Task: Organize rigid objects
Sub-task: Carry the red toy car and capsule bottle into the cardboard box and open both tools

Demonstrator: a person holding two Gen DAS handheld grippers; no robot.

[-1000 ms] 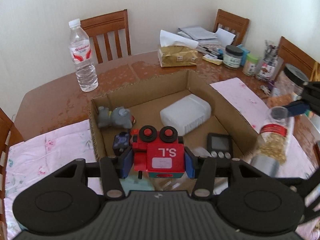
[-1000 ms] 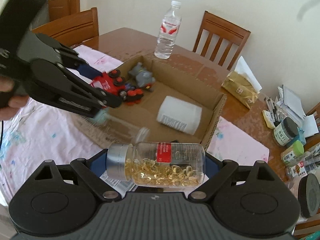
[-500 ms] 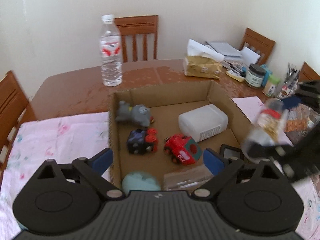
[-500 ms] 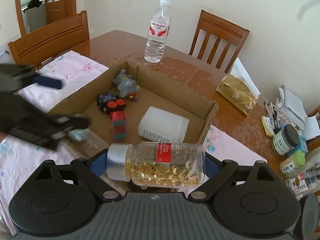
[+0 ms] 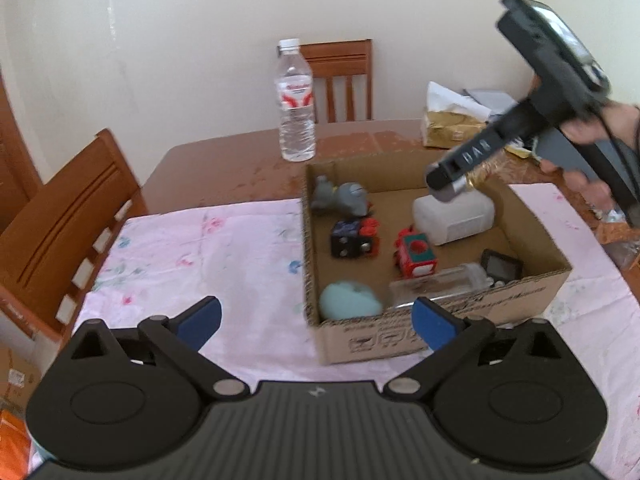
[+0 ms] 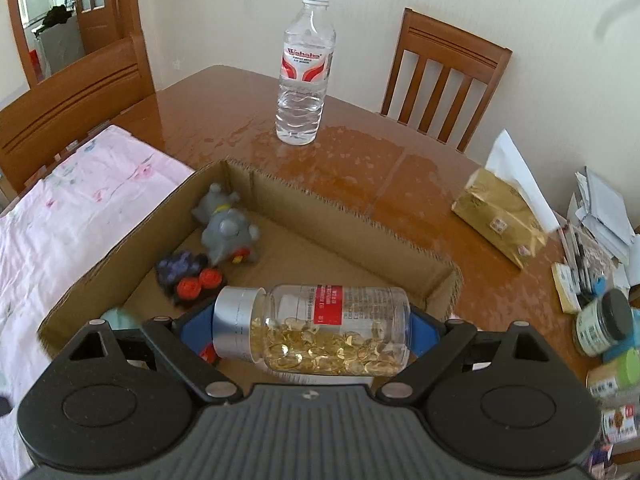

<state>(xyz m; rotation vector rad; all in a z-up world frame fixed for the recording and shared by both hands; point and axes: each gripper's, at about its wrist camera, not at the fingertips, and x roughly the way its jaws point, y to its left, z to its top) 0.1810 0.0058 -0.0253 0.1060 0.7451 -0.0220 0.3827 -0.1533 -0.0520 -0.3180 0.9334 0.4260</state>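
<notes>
My left gripper (image 5: pixel 316 320) hangs before the near left corner of the cardboard box (image 5: pixel 440 332); its jaws are opening with nothing between them. In the box lie a red toy train (image 5: pixel 416 254), a black and red toy (image 5: pixel 354 238), a grey toy animal (image 5: pixel 344 198), a white plastic container (image 5: pixel 456 216), a teal rounded thing (image 5: pixel 350 300), a clear packet (image 5: pixel 440 282) and a black timer (image 5: pixel 500 264). My right gripper (image 6: pixel 310 328) is shut on a clear pill bottle (image 6: pixel 332 328) with a silver cap, held sideways above the box (image 6: pixel 320 208).
A water bottle (image 6: pixel 304 68) stands on the brown table behind the box. A gold tissue pack (image 6: pixel 500 220) and several jars (image 6: pixel 600 324) crowd the right side. Pink floral cloth (image 5: pixel 200 248) covers the table left of the box. Wooden chairs (image 5: pixel 72 216) ring the table.
My left gripper let go of the red toy train, which now lies in the box, and drew back to the left. The right gripper carried the pill bottle in over the box.
</notes>
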